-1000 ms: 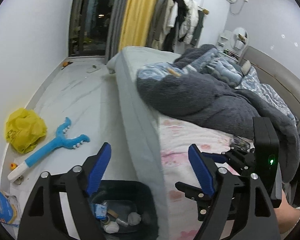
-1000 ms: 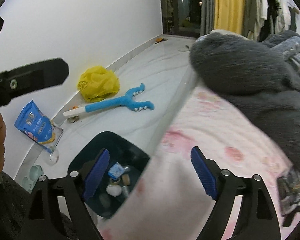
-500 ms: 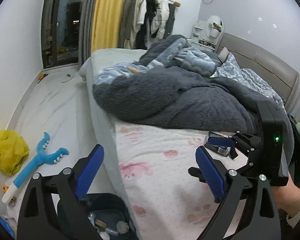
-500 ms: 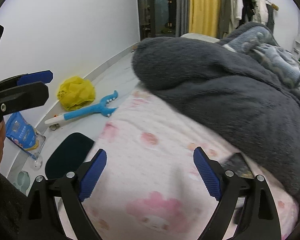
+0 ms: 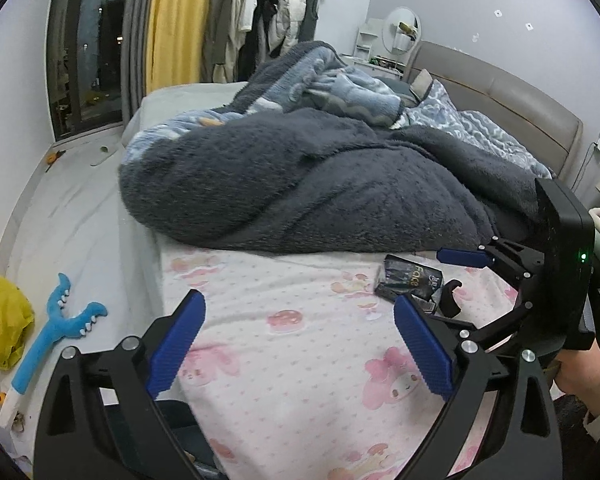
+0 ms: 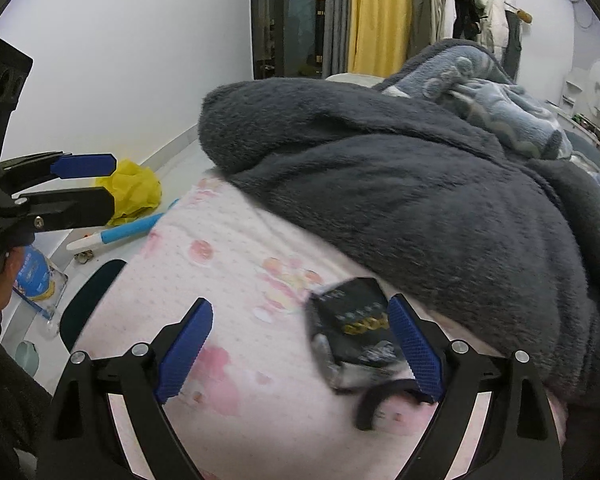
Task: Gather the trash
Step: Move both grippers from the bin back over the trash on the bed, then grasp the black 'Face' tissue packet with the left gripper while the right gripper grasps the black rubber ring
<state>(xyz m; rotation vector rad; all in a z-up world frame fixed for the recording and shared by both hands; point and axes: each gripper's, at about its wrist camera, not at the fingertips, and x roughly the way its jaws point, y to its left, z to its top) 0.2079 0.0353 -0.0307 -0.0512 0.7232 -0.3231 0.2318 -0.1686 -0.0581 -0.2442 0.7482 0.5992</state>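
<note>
A black foil wrapper with gold print lies on the pink patterned bed sheet at the edge of the dark grey blanket. In the right wrist view the wrapper lies just inside the right finger of my right gripper, which is open over the sheet. My left gripper is open and empty over the sheet, left of the wrapper. The dark bin shows on the floor beside the bed, and its rim shows under my left gripper.
A dark grey fleece blanket is piled across the bed. On the floor lie a yellow bag, a blue claw toy and a blue packet. The headboard stands at the far right.
Both grippers have moved from above the bin to over the bed. The black wrapper has come into view between the right gripper's fingers. Both stay open.
</note>
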